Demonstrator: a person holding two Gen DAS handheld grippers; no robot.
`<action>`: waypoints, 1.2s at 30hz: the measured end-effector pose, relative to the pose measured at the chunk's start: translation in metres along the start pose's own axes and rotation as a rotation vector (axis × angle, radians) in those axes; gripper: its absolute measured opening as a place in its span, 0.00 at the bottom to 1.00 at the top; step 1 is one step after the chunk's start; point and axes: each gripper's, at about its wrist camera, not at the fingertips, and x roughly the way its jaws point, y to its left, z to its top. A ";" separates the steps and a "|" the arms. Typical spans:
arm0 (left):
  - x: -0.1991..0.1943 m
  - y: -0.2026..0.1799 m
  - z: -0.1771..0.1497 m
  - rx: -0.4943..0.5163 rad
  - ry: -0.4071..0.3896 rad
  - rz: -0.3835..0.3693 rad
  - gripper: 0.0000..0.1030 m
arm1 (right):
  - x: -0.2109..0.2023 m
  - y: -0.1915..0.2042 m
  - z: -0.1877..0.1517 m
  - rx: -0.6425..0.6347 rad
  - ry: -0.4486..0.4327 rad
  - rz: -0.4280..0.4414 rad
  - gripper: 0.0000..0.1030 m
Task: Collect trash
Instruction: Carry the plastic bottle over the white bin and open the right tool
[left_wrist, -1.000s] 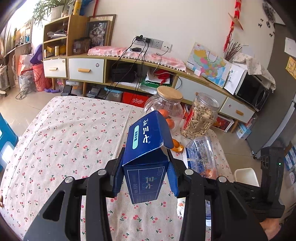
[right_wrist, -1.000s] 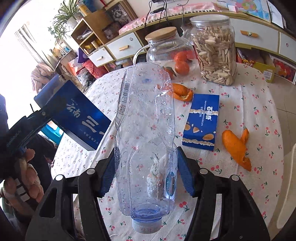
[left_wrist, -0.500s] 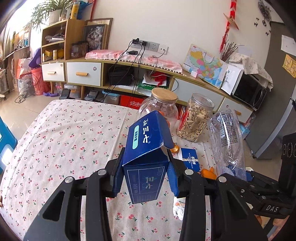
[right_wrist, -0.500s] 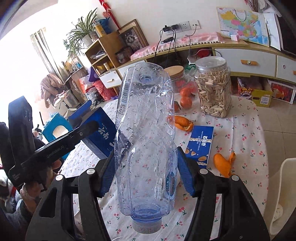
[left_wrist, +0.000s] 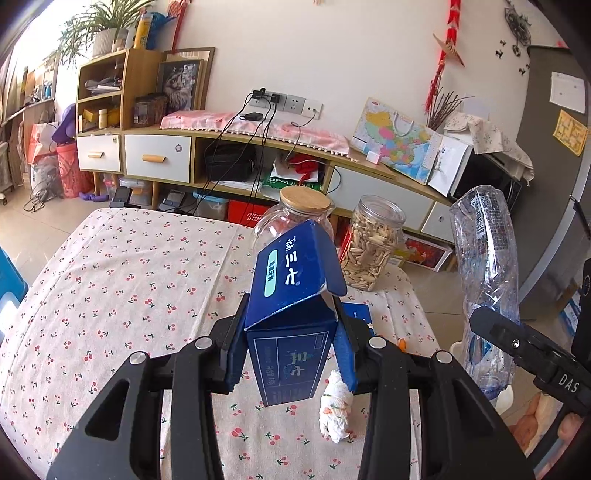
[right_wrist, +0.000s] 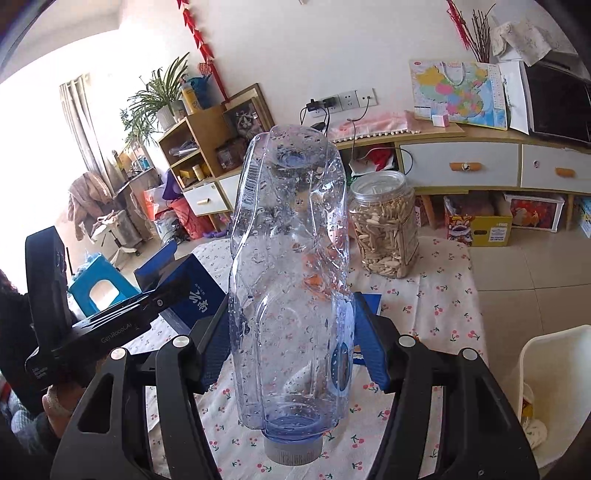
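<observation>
The left gripper (left_wrist: 291, 354) pinches a blue carton (left_wrist: 291, 317) hiding its pads, while the right gripper (right_wrist: 291, 332) squeezes a crumpled bottle (right_wrist: 291, 266), cap nearest the camera.

We looked from both wrists, close behind the fingers, slightly downward across the cherry-print table (left_wrist: 122, 280) toward the sideboard (right_wrist: 461, 168); both views shared the seed jar (left_wrist: 373, 245).

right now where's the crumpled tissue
In the left wrist view the tissue lies on the tablecloth, just below and right of the blue box held in the left gripper.
</observation>
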 end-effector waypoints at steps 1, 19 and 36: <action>0.000 -0.002 0.000 -0.001 -0.001 -0.003 0.39 | -0.003 -0.001 0.000 -0.002 -0.009 -0.011 0.56; 0.000 -0.076 -0.002 0.063 -0.008 -0.086 0.39 | -0.070 -0.065 0.004 0.042 -0.176 -0.290 0.57; 0.021 -0.212 -0.017 0.182 0.051 -0.226 0.39 | -0.096 -0.229 -0.030 0.320 0.050 -0.739 0.61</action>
